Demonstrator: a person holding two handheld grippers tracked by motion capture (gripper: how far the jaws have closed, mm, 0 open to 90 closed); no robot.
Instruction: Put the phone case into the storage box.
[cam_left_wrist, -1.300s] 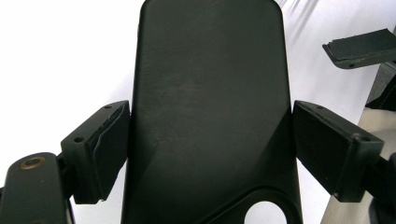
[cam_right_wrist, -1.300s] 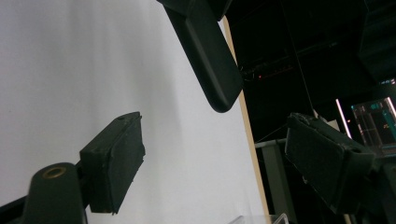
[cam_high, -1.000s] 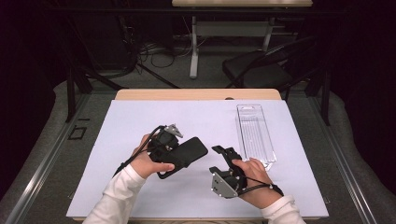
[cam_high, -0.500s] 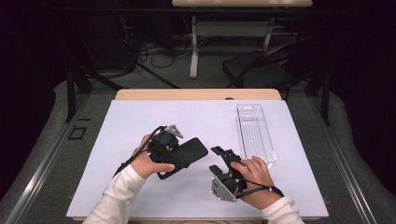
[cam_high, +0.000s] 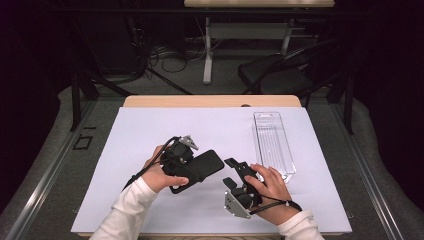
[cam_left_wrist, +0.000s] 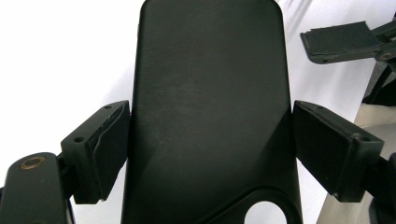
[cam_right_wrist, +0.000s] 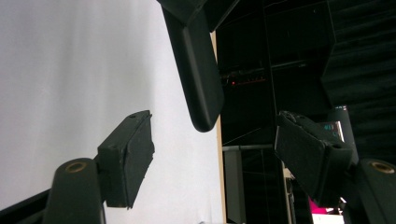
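Held item: a black phone case (cam_high: 196, 170), flat, matte, with rounded corners and faint scuffing across its broad face; a round cut-out sits near its lower end in the left gripper view.
Location of held item: above the white table cover, near the front middle of the table, slanting up toward the right in the high view.
Left gripper (cam_left_wrist: 210, 140): its two black, blocky pads sit against the long edges of the case, one on each side, clamped on it.
Left hand (cam_high: 159, 175): wraps the gripper body, white sleeve behind it.
Right gripper (cam_right_wrist: 212, 154): the jaws have just been closing a little; they stand apart with nothing between the pads, and the rounded end of the case hangs beyond them, clear of both.
Right hand (cam_high: 270, 182): grips the tool just right of the case; a grey three-cornered plate shows at the tool's near end.
Table cover (cam_high: 150, 130): smooth white sheet over a light wooden top (cam_high: 210, 101).
Container: a clear plastic tray (cam_high: 272, 145), long and narrow with ribbed floor, lies on the right half of the sheet, well apart from the case; nothing can be made out in it.
Surroundings: a dark chair (cam_high: 280, 75) and a table leg (cam_high: 207, 55) stand beyond the far edge.
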